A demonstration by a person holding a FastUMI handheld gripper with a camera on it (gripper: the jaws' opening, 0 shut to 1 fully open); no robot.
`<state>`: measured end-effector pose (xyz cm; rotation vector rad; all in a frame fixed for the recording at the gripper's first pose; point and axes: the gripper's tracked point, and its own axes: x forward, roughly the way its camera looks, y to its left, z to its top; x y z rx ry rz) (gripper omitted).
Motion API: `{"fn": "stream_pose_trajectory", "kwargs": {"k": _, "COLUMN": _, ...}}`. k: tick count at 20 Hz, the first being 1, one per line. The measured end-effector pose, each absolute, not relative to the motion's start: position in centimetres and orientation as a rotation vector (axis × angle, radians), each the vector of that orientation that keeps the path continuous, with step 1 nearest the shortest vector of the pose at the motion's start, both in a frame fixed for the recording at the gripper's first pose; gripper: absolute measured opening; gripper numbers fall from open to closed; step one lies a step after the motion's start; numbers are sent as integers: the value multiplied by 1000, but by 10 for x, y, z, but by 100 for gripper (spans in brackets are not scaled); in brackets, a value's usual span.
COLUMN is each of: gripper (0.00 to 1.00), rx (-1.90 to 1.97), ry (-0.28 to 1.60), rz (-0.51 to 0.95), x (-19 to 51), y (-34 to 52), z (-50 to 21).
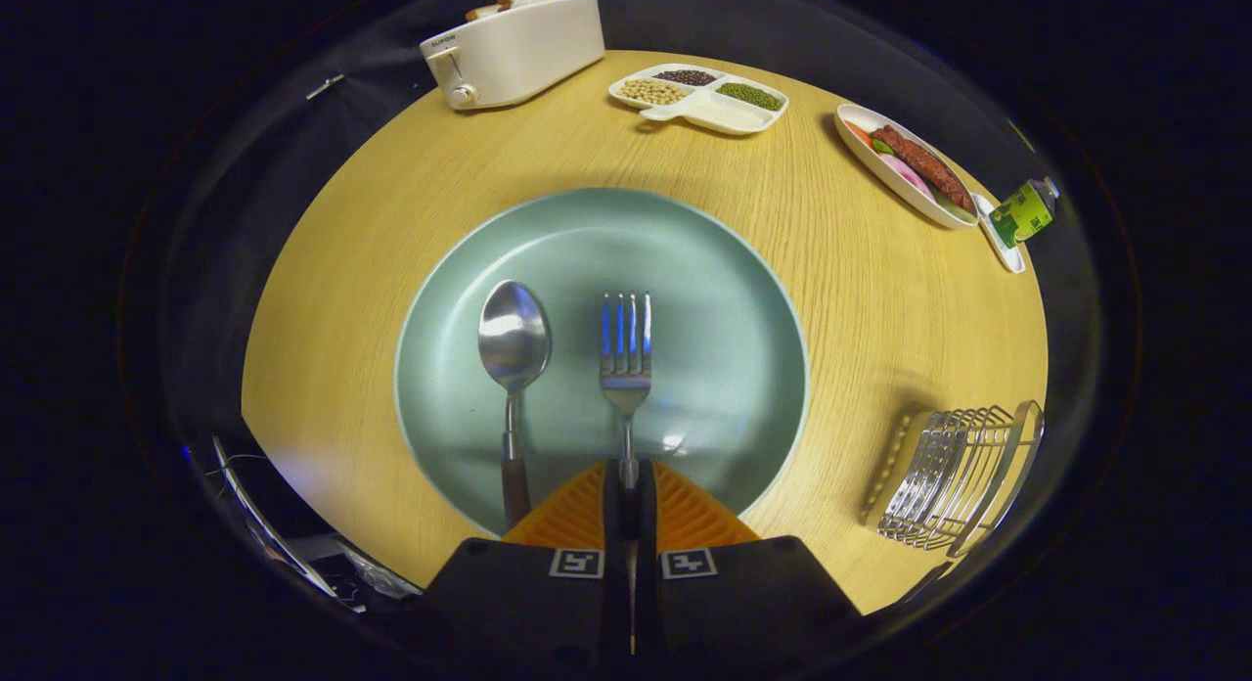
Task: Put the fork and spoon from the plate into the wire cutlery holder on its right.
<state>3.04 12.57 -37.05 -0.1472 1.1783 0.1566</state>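
A small brand word is showing on the front of the toaster [514,50], too small to be read. The green bottle [1025,211] is carrying a label with print too blurred to be made out. Square black-and-white marker tags are sitting on the gripper [629,476], bearing no readable words.

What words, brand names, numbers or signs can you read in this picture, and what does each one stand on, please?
Toaster: a small brand mark on its front near the lever, too small to read.
Green bottle: a label with print, too blurred to read.
Gripper: two square black-and-white marker patterns on its body, no letters; its fingers are shut on the fork handle.
Plate, spoon, wire cutlery holder: no text.
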Motion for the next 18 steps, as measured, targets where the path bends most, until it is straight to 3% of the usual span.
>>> {"fn": "stream_pose_trajectory", "kwargs": {"k": 11, "gripper": 6, "rx": -87, "ry": 1103, "rz": 261, "x": 13, "y": 87, "z": -281}}
{"fn": "stream_pose_trajectory", "kwargs": {"k": 18, "gripper": 6, "rx": -207, "ry": 1139, "rz": 308, "x": -13, "y": -15, "z": -232}}
